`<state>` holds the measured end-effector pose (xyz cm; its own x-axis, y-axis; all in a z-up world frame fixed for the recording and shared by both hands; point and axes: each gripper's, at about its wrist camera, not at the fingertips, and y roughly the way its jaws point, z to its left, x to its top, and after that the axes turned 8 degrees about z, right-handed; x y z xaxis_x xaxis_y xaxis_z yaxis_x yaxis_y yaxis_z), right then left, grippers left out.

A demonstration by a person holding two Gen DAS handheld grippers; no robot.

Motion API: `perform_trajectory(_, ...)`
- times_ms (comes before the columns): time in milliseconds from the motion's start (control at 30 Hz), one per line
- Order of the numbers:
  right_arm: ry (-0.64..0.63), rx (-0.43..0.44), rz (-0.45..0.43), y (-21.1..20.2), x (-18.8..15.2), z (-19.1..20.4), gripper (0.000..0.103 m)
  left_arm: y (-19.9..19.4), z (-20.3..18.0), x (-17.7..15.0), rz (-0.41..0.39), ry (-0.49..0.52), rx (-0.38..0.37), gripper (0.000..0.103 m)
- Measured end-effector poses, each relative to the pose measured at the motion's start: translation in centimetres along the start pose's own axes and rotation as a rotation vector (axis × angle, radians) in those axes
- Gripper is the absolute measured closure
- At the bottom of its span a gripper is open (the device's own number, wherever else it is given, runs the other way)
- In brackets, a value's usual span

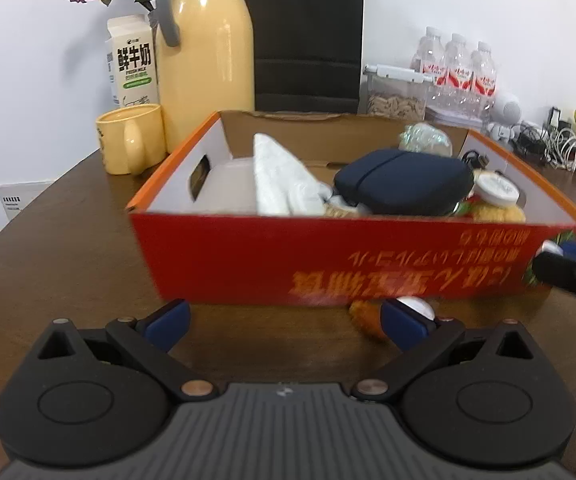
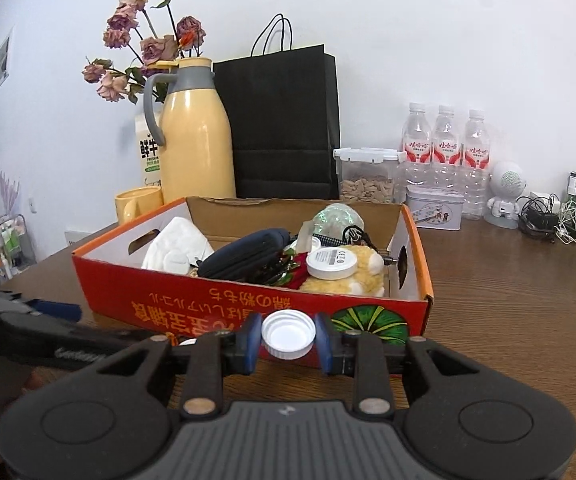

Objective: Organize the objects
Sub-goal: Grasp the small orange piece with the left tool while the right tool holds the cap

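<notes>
Right now the right gripper [image 2: 288, 338] pinches one white bottle cap [image 2: 288, 339] between its two blue pads [image 2: 250, 342], the cap sitting open side toward the camera, just in front of the near wall of the red cardboard box [image 2: 247, 300]. Beyond the fingers, inside the box, lie one white face mask [image 2: 175, 250], one dark blue pouch [image 2: 243, 258], one round white tin [image 2: 332, 264] resting on one yellow plush toy [image 2: 352, 280], and one crinkled clear wrapper [image 2: 338, 218] at the far end. The left gripper [image 1: 285, 322] hangs with its two fingers spread wide and nothing between them; its right pad [image 1: 402, 326] stands just in front of an orange and white object [image 1: 384, 316] on the table [image 1: 67, 248], too blurred to name. Past the box stand one yellow thermos [image 2: 197, 136], one yellow mug [image 2: 137, 202], one milk carton [image 1: 131, 64], one black paper bag [image 2: 283, 128], one clear container of seeds [image 2: 368, 176], and three water bottles [image 2: 446, 148] in a row.
</notes>
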<state>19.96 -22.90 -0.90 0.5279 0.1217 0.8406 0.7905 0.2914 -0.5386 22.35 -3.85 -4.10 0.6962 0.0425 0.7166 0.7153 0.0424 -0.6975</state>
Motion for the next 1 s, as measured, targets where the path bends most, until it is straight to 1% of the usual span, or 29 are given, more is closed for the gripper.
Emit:
perform_trajectory(167,-0.014,0.014,-0.006,-0.3,-0.1,0.3,0.076,1.3,-1.1,0.6,0.03,-0.002,0.035,0.0)
perform_trajectory(300,-0.016,0.021,-0.006,-0.4,-0.1,0.4,0.076,1.5,-1.3,0.3,0.039,-0.004,0.059,0.0)
perform_trajectory(367,-0.019,0.023,-0.005,-0.3,-0.1,0.5,0.076,1.4,-1.2,0.2,0.043,-0.009,0.058,0.0)
perform_trajectory(400,-0.02,0.023,-0.003,-0.3,-0.1,0.5,0.076,1.4,-1.2,0.1,0.043,-0.008,0.054,0.001)
perform_trajectory(467,-0.02,0.024,-0.002,-0.3,-0.1,0.6,0.076,1.1,-1.2,-0.1,0.038,-0.002,0.04,0.006)
perform_trajectory(533,-0.021,0.024,0.0,-0.3,-0.2,0.6,0.076,0.9,-1.3,-0.4,0.04,0.01,0.024,0.022)
perform_trajectory(567,-0.021,0.024,0.0,-0.3,-0.2,0.6,0.076,0.7,-1.4,-0.5,0.035,0.015,0.013,0.027)
perform_trajectory(633,-0.024,0.027,0.002,-0.2,-0.2,0.7,0.076,0.3,-1.7,-0.9,0.023,0.039,0.0,0.047)
perform_trajectory(667,-0.026,0.029,0.004,-0.2,-0.2,0.7,0.076,0.1,-1.9,-1.0,0.016,0.051,-0.008,0.053)
perform_trajectory(733,-0.031,0.032,0.004,-0.2,-0.3,0.8,0.076,-0.3,-2.1,-1.3,0.008,0.07,-0.031,0.075)
perform_trajectory(833,-0.034,0.035,0.003,-0.3,-0.4,0.9,0.076,-0.7,-2.2,-1.7,0.005,0.08,-0.053,0.09)
perform_trajectory(1000,-0.042,0.042,-0.001,-0.5,-0.4,1.2,0.076,-1.2,-1.8,-2.0,-0.008,0.066,-0.054,0.09)
